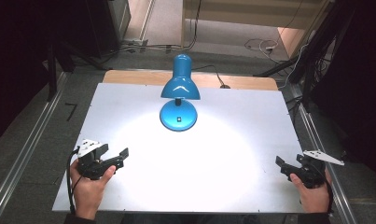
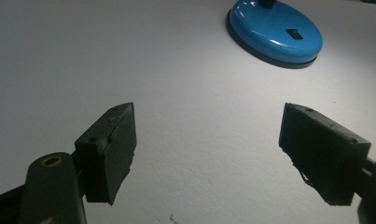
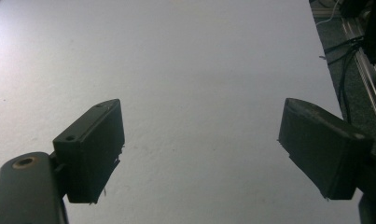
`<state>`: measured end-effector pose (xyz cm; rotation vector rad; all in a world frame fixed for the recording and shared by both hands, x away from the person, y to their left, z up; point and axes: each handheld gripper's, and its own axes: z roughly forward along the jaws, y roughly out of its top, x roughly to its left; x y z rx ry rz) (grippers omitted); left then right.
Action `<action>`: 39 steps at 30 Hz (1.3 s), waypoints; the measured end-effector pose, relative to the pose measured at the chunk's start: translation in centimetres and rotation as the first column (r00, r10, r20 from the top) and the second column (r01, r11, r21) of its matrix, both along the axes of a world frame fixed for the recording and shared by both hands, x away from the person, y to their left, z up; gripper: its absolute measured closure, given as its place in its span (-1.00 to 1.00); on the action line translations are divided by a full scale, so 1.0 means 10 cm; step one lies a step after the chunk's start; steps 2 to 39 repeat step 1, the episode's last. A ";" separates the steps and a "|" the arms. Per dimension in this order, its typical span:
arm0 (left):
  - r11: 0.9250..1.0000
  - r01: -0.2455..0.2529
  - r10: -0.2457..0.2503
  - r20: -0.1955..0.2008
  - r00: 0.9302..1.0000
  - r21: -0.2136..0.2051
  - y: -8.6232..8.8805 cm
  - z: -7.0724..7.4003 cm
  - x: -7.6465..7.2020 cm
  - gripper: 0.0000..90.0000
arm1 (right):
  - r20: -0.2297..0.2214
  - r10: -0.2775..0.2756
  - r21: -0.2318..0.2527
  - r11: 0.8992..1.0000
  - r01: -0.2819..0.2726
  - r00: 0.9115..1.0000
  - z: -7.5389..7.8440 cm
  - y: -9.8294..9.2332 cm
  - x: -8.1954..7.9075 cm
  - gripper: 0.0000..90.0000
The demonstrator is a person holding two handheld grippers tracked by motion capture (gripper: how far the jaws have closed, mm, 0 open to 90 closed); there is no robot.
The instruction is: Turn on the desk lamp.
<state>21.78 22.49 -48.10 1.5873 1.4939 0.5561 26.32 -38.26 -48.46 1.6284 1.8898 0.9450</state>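
Observation:
A blue desk lamp [image 1: 180, 86] stands at the back middle of the white table [image 1: 251, 116], lit and throwing a bright pool toward the front. Its round base [image 2: 274, 32] carries a small black switch and lies ahead and to the right in the left gripper view. My left gripper [image 1: 114, 153] is held in a hand near the front left corner; it is open, with only bare table between its jaws [image 2: 209, 126]. Near the front right edge a hand holds my right gripper [image 1: 290, 162], also open over bare table [image 3: 202, 126].
Metal rails [image 1: 27, 154] run along both sides of the table. Beyond the right table edge lie a rail and cables [image 3: 358, 60]. A wooden strip [image 1: 129, 77] and the lamp's cord [image 1: 218, 77] are at the back edge. Dark stands and floor cables lie behind.

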 end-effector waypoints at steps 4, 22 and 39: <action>1.000 -0.008 0.008 -0.004 1.000 0.008 0.02 -0.02 0.01 -0.55 | 0.000 0.000 0.000 1.000 0.000 1.000 0.00 0.00 0.00 -0.71; 1.000 -0.008 0.008 -0.004 1.000 0.008 0.02 -0.02 0.01 -0.55 | 0.000 0.000 0.000 1.000 0.000 1.000 0.00 0.00 0.00 -0.71; 1.000 -0.008 0.008 -0.004 1.000 0.008 0.02 -0.02 0.01 -0.55 | 0.000 0.000 0.000 1.000 0.000 1.000 0.00 0.00 0.00 -0.71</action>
